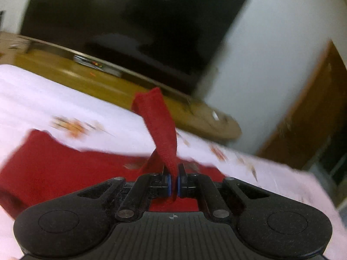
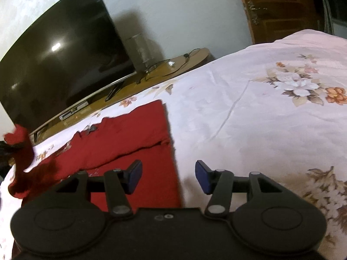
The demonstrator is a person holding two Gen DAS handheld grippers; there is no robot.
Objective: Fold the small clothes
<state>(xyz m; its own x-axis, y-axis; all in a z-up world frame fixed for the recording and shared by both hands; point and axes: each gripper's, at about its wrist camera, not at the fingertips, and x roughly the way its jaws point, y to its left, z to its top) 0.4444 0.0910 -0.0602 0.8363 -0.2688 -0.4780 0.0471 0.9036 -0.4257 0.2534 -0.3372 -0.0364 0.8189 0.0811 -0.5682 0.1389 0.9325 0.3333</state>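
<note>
I see a big dark television point(image 2: 65, 65) on a long wooden stand point(image 2: 173, 65) against the pale wall, cables trailing on the wood. In front lies the bed point(image 2: 238, 119), its smooth sheet printed with flowers. The red garment point(image 2: 134, 134), soft and knit-looking, lies mostly flat on the sheet. My left tongs point(image 1: 174, 182) are pinched on a twisted strip of it, lifted off the bed. My right tongs point(image 2: 168, 178) stand apart, blue pads bare, over the garment's right edge.

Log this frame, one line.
left tool shut on red garment, corner lifted | right tool open, above garment edge | floral bedsheet
</note>
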